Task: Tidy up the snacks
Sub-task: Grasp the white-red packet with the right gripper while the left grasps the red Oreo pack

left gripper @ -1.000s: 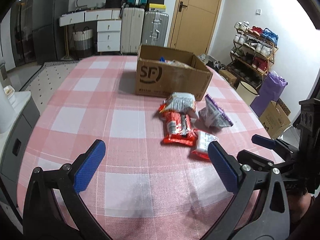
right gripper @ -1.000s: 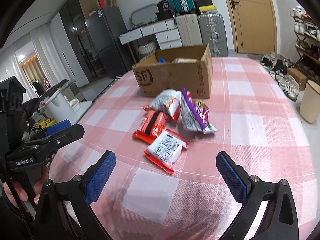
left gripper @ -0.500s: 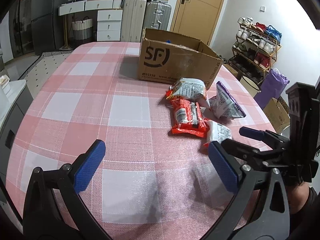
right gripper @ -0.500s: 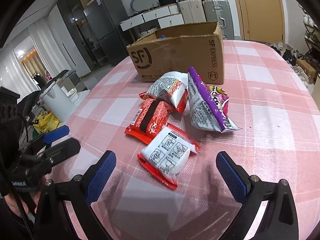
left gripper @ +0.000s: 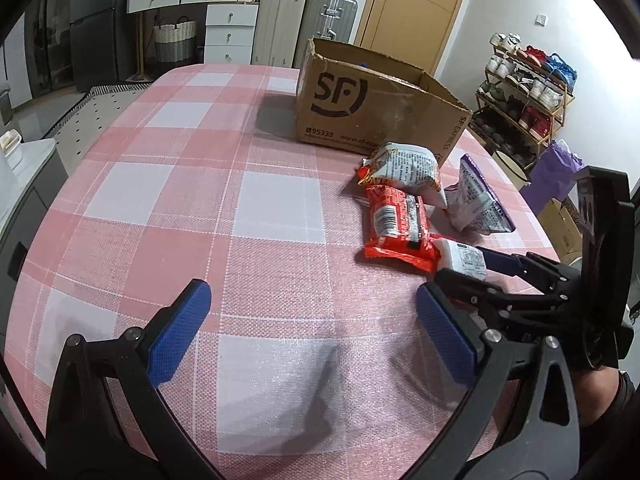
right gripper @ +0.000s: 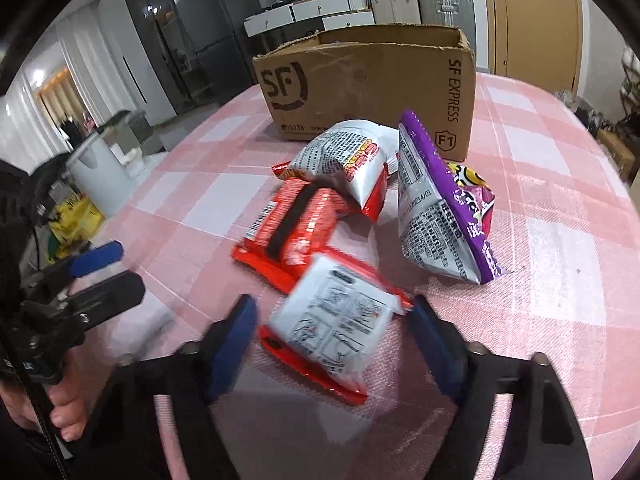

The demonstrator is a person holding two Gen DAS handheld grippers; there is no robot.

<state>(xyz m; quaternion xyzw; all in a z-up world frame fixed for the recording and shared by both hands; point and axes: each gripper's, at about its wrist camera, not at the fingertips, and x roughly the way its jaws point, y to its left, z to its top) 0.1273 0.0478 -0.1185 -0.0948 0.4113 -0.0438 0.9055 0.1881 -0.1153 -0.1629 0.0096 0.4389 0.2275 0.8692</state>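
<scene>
Red-edged white snack packet [right gripper: 336, 320] now sits between the right gripper [right gripper: 334, 344] fingers, which have just been closing from wide apart; gaps still show on both sides, so not clamped yet. A second ago that gripper hung well short of the pile. Left gripper [left gripper: 312, 328] fingers wide apart over bare pink-check counter [left gripper: 200, 208], holding nothing. Red packet [right gripper: 292, 228], white bag [right gripper: 348, 164] and purple bag [right gripper: 444, 208] wait at 12 o'clock, cardboard box [right gripper: 372, 88] behind. First pick looks imminent.
</scene>
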